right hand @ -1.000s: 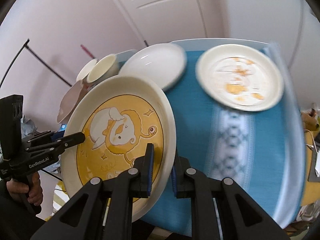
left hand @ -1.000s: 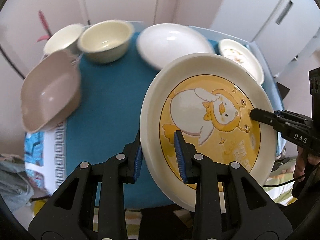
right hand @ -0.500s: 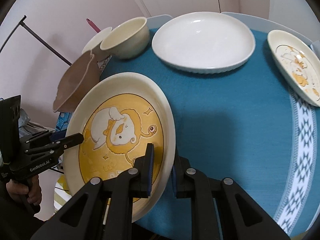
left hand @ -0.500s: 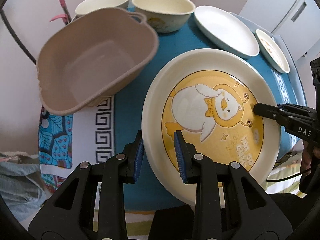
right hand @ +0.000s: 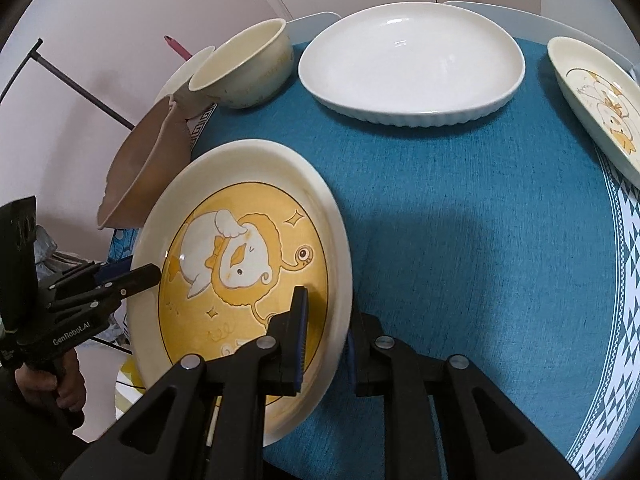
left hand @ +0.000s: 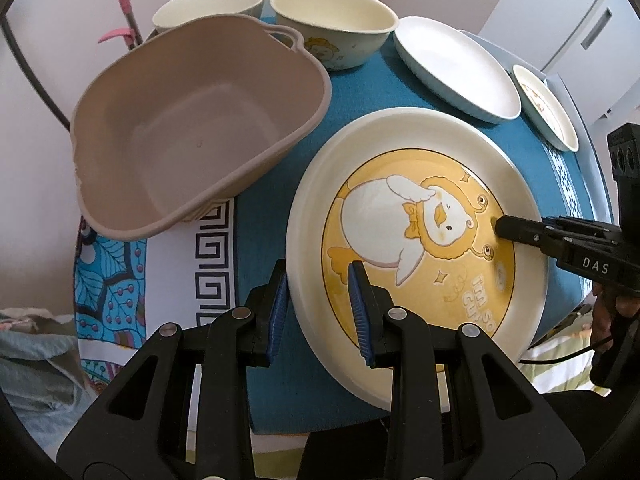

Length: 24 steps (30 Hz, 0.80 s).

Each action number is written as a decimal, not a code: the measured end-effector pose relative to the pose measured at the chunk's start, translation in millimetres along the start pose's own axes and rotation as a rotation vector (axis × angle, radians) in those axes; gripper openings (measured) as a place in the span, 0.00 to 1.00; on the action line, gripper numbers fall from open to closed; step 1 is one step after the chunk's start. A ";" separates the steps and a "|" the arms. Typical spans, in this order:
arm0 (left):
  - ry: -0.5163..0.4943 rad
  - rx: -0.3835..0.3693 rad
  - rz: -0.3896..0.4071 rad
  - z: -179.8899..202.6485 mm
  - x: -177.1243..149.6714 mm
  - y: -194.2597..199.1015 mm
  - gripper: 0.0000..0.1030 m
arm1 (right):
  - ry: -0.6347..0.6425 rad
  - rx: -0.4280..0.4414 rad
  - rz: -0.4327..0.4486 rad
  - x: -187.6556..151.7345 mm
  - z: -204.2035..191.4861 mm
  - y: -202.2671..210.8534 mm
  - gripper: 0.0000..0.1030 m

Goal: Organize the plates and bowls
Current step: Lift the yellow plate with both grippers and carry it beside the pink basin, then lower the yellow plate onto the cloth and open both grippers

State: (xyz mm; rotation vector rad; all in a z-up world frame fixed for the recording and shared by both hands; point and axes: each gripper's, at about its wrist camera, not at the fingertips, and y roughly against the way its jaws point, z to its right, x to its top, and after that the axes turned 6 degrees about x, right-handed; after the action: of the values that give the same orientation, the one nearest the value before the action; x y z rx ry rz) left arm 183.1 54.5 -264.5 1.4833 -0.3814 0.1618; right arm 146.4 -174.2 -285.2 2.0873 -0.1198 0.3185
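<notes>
Gripping opposite rims, the left claw (left hand: 320,308) stays clamped on the duck plate (left hand: 416,248) at centre frame over the blue tabletop (right hand: 460,240), while the right claw's (right hand: 326,340) jaws are opening around its rim; a beige tub (left hand: 192,132) sits upper left.

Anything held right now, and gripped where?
Duck plate, held at opposite rim edges: left gripper shut on the near rim, right gripper jaws opening around the other.
</notes>
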 end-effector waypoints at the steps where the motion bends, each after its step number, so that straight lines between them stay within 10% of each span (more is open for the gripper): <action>1: -0.005 0.005 -0.001 1.0 0.8 -0.6 0.26 | -0.003 0.001 -0.001 0.3 0.3 -0.3 0.16; 14: -0.045 0.074 -0.011 17.6 3.8 -7.7 0.28 | 0.016 -0.012 -0.004 1.4 -0.5 0.8 0.16; 17: -0.050 0.089 -0.007 20.0 4.3 -7.6 0.57 | 0.010 -0.026 0.010 0.7 0.0 2.5 0.19; 19: -0.056 0.099 0.017 22.5 4.0 -4.3 0.74 | 0.013 -0.036 0.030 -0.4 -0.5 5.3 0.37; 21: -0.061 0.104 0.019 26.1 4.3 -1.7 0.74 | 0.018 -0.035 0.038 -1.6 -0.6 8.6 0.83; 24: -0.058 0.104 0.021 28.4 4.3 6.1 0.74 | 0.034 -0.058 0.062 -2.6 -5.0 18.8 0.87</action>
State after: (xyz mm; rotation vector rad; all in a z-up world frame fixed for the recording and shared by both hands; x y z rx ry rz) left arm 180.9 26.5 -256.1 1.5899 -0.4413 0.1581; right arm 139.0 -179.7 -267.9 2.0224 -0.1711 0.3834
